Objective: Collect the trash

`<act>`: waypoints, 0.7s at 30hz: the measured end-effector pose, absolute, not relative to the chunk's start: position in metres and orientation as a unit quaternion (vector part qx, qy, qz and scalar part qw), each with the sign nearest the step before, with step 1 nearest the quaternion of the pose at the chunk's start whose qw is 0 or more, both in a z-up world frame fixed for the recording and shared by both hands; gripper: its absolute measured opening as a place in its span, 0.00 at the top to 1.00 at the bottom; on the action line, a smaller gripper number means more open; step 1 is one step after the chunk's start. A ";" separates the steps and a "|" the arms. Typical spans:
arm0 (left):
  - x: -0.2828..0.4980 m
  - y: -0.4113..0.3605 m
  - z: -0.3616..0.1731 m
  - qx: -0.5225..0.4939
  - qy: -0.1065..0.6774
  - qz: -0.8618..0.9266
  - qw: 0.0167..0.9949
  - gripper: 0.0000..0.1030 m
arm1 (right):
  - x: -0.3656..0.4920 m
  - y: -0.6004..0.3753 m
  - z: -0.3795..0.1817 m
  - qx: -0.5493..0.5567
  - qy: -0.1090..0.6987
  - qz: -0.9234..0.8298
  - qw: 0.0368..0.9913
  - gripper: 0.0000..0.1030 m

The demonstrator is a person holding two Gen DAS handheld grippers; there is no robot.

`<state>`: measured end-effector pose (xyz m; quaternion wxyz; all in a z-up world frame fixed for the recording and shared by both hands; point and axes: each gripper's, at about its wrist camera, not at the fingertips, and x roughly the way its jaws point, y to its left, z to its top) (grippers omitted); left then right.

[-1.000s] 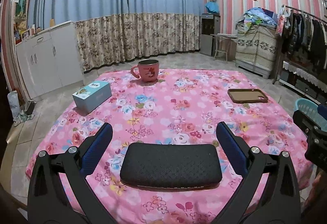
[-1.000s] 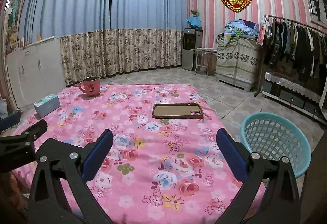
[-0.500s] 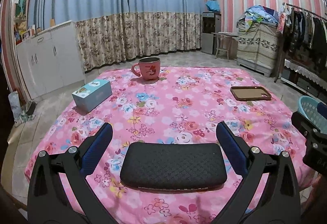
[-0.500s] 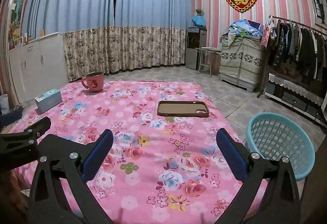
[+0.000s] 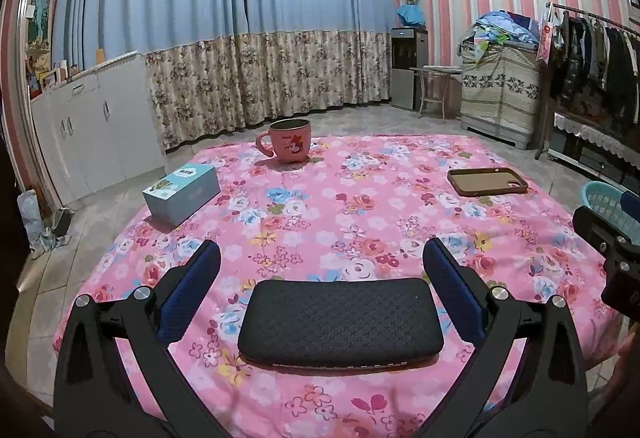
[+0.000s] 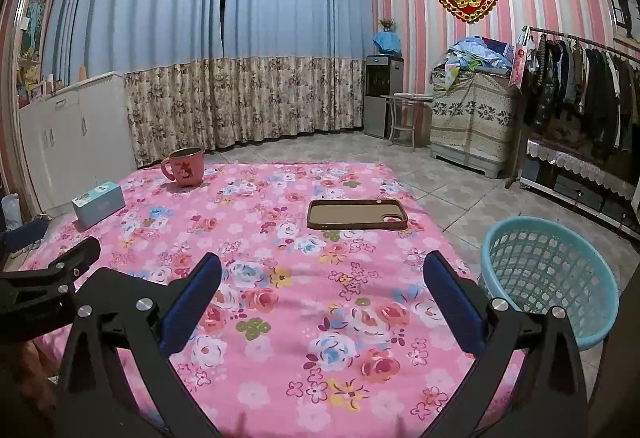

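While both hand-held grippers [image 5: 320, 262] [image 6: 322, 274] gape empty, black pouch [image 5: 340, 320] lies between left fingers

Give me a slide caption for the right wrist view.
Open right gripper over a floral table with a mug, box and phone case; basket on the floor beside it.

black pouch [image 5: 340, 320] between left fingers [image 5: 192, 288], tabletop centre [image 6: 280, 238] open
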<state>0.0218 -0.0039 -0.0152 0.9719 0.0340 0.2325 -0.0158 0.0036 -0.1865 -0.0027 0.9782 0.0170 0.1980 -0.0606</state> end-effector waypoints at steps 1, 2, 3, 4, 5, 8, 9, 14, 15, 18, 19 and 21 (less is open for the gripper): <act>0.021 -0.004 -0.015 0.034 0.232 -0.016 0.972 0.05 | 0.004 -0.186 -0.003 0.016 0.198 -0.061 0.978 0.04; 0.021 -0.004 -0.015 0.034 0.232 -0.017 0.972 0.05 | 0.003 -0.186 -0.002 0.016 0.197 -0.061 0.978 0.04; 0.021 -0.004 -0.015 0.035 0.231 -0.017 0.972 0.05 | 0.003 -0.186 -0.002 0.015 0.195 -0.062 0.979 0.04; 0.020 -0.004 -0.015 0.037 0.230 -0.016 0.972 0.05 | 0.002 -0.186 -0.002 0.014 0.193 -0.062 0.979 0.04; 0.020 -0.004 -0.016 0.038 0.230 -0.016 0.972 0.05 | 0.002 -0.187 -0.001 0.014 0.192 -0.062 0.979 0.04; 0.020 -0.005 -0.016 0.042 0.230 -0.016 0.972 0.05 | 0.000 -0.187 -0.002 0.013 0.191 -0.062 0.980 0.04; 0.020 -0.005 -0.016 0.042 0.231 -0.016 0.972 0.05 | 0.000 -0.187 -0.002 0.013 0.192 -0.062 0.979 0.04; 0.022 -0.004 -0.017 0.042 0.235 -0.012 0.971 0.05 | 0.000 -0.186 -0.002 0.013 0.192 -0.061 0.979 0.04; 0.022 -0.003 -0.017 0.041 0.235 -0.011 0.971 0.05 | 0.000 -0.186 -0.002 0.012 0.192 -0.062 0.979 0.04; 0.023 -0.002 -0.018 0.038 0.238 -0.011 0.971 0.05 | 0.000 -0.187 -0.003 0.013 0.194 -0.062 0.979 0.04; 0.024 -0.002 -0.018 0.039 0.237 -0.010 0.971 0.05 | 0.001 -0.187 -0.003 0.012 0.195 -0.062 0.979 0.04; 0.024 -0.002 -0.018 0.041 0.237 -0.010 0.971 0.05 | 0.000 -0.188 -0.003 0.011 0.195 -0.063 0.979 0.04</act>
